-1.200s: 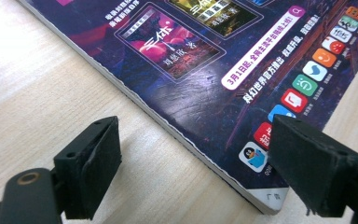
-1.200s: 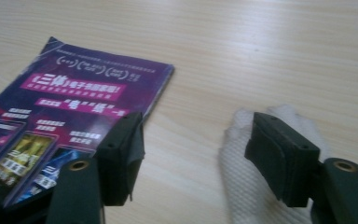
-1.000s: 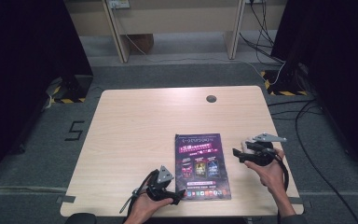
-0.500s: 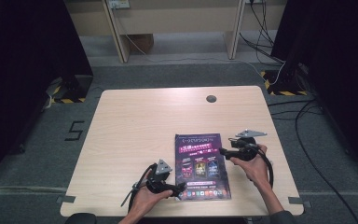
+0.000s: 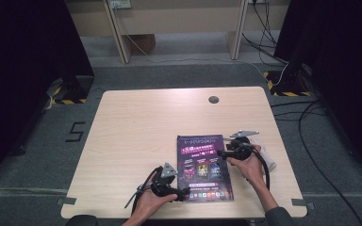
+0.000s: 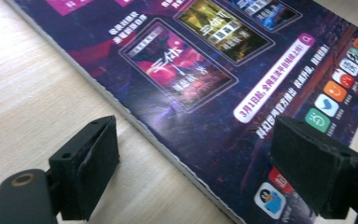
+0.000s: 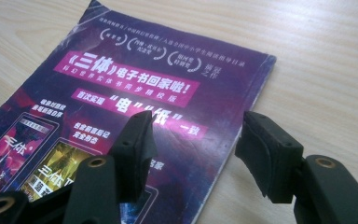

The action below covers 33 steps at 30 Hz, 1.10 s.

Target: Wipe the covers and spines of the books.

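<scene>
The left gripper (image 5: 185, 193) rests at the magazine's near left corner, its jaws spread wide with the spine edge between them, pads clear of it. The magazine (image 5: 204, 167) lies flat on the wooden table (image 5: 141, 136), near the front edge, right of centre. Its glossy cover is dark purple, with pink banners, white Chinese lettering, framed pictures and a row of small coloured icons. The right gripper (image 5: 222, 153) straddles its right edge, jaws apart and just closing, gripping nothing.

right gripper (image 5: 222, 153) now slid in from the table's right side to the magazine (image 5: 204, 165) right edge, jaws closing up some, straddling that edge, not pinching yet
</scene>
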{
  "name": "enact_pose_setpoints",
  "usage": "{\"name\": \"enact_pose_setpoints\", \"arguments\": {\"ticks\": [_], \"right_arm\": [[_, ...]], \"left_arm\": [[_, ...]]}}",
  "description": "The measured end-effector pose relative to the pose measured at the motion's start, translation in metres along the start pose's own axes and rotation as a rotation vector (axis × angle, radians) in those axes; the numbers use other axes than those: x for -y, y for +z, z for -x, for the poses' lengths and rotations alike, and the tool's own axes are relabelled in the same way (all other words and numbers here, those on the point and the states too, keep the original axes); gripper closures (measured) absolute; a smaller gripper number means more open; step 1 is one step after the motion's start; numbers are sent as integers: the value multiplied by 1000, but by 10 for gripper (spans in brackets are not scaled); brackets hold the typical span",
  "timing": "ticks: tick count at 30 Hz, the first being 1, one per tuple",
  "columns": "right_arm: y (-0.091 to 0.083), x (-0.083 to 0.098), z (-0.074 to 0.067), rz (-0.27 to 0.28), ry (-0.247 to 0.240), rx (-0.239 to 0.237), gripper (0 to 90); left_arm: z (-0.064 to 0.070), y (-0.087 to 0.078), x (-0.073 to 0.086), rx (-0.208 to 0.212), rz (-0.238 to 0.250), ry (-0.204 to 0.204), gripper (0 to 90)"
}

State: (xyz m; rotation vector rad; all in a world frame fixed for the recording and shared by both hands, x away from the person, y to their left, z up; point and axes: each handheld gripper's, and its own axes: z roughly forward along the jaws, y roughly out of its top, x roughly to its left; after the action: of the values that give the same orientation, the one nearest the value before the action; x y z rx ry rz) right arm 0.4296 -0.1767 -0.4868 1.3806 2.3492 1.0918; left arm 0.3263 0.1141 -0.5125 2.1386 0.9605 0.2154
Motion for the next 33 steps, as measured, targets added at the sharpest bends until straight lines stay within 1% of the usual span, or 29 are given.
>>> {"name": "enact_pose_setpoints", "arguments": {"ticks": [5,7,9,13,16,17,19,20,21,23,24,25,26,29,31,32,33], "right_arm": [[5,0,0,-13,19,-12,472],[6,0,0,-17,22,-13,475],[7,1,1,-19,29,-21,482],[11,1,2,-21,47,-29,492],[13,0,4,-15,60,-28,497],[13,0,5,-8,64,-26,504],[13,-1,7,3,68,-4,506],[12,-2,9,-2,71,-9,506],[12,-2,10,-6,84,-12,505],[13,-1,13,-14,90,-2,506],[14,0,13,-20,93,-9,505],[16,1,13,-26,93,-14,506],[18,2,12,-19,92,-11,497],[19,0,9,-27,93,-4,465],[19,1,11,-11,134,-20,460],[19,1,12,-4,151,-27,458],[19,2,13,3,177,-37,458]], "left_arm": [[6,0,1,20,-6,20,150],[9,1,1,30,-6,19,153],[10,1,1,22,-9,27,148],[9,0,1,29,-5,18,156],[9,0,1,48,-2,10,169],[9,0,1,54,1,6,171],[10,0,1,60,2,9,183],[10,0,1,62,1,10,184],[11,0,1,63,0,10,183],[11,0,1,72,1,9,183],[11,0,1,75,2,9,183],[11,0,1,77,1,9,183],[11,0,1,78,1,9,183],[11,1,0,84,0,3,177],[11,1,-1,93,-1,-13,169],[11,1,-1,95,-2,-15,160],[11,2,-1,93,-3,-12,159]]}}
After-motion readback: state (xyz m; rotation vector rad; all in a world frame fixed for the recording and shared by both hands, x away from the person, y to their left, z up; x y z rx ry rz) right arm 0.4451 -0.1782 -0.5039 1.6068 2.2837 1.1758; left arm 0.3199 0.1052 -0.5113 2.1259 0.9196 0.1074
